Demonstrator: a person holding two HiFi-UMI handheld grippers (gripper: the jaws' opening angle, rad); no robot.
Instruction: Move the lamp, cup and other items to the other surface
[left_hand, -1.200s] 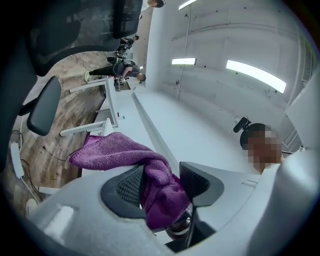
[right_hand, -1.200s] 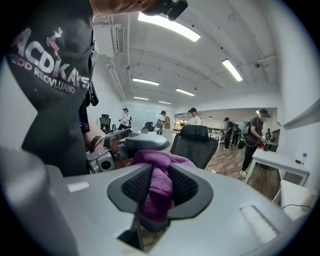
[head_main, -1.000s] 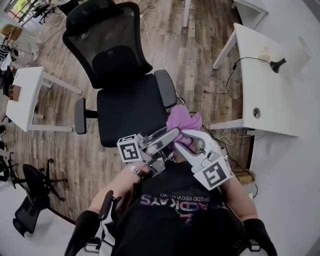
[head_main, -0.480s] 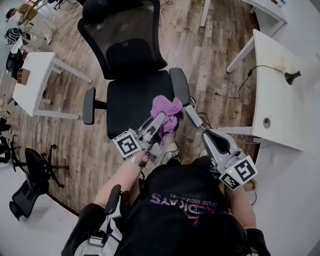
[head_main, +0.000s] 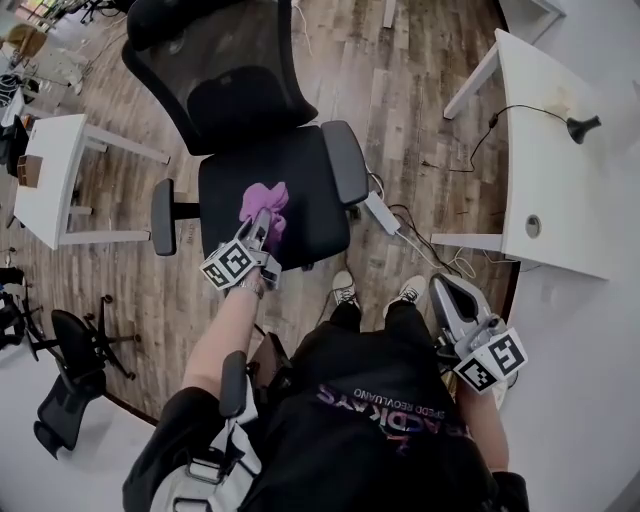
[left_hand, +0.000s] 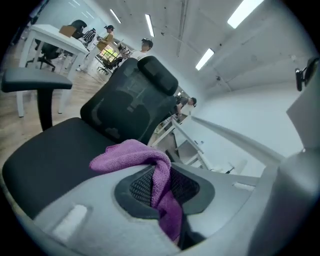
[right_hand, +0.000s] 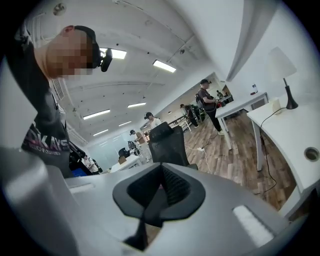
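The left claw is clenched on a purple cloth, its jaws having just closed on it. The cloth bunches out ahead of the pads above the seat of a black office chair; whether it touches the seat cannot be told. The right claw has just closed, pads together with nothing between them, low at the person's right side. A black lamp stands on the white bench further right.
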